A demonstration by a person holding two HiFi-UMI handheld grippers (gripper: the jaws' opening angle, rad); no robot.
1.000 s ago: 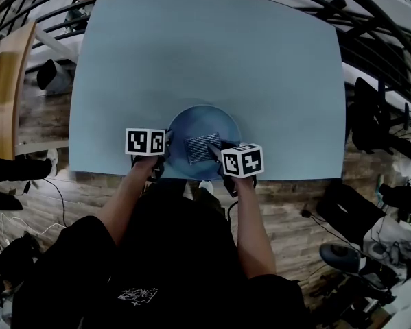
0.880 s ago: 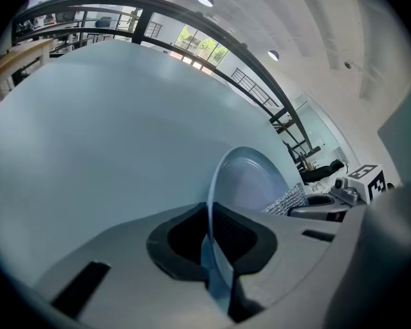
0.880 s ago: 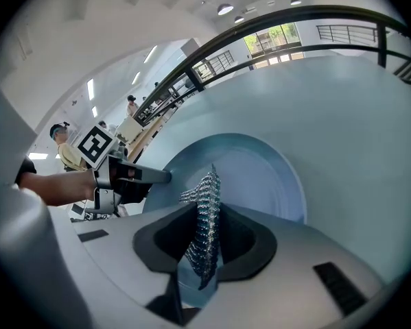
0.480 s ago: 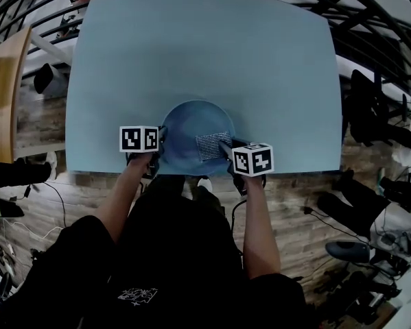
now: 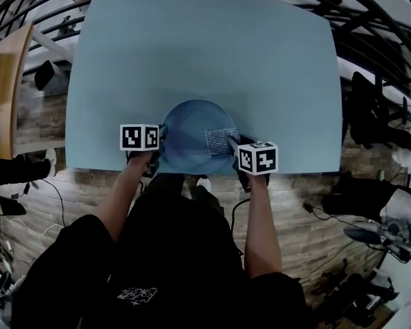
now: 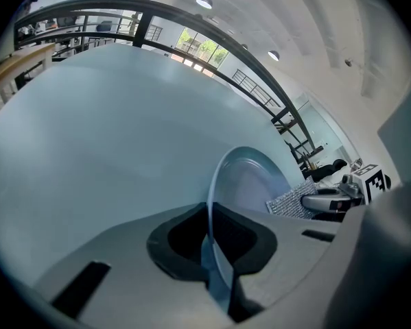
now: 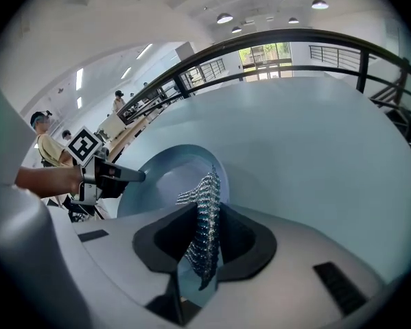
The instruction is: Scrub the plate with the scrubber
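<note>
1. Nearest the person, the left gripper (image 6: 212,242) was clenched on the left rim of the plate (image 5: 186,132). It had kept this place since the earlier frames, so the plate was held steady.
2. The right gripper (image 7: 200,249) was pinching the scrubber (image 5: 220,140), a silver mesh pad that rested on the plate.
3. Earlier the scrubber was over the plate's middle. It had since slid to the plate's right edge, so I judged that one scrubbing stroke was ending.
4. Beyond the plate, the table (image 5: 205,53) looked unchanged.

Left gripper (image 5: 162,141) and right gripper (image 5: 230,142) both angle downward, jaws clamped.
</note>
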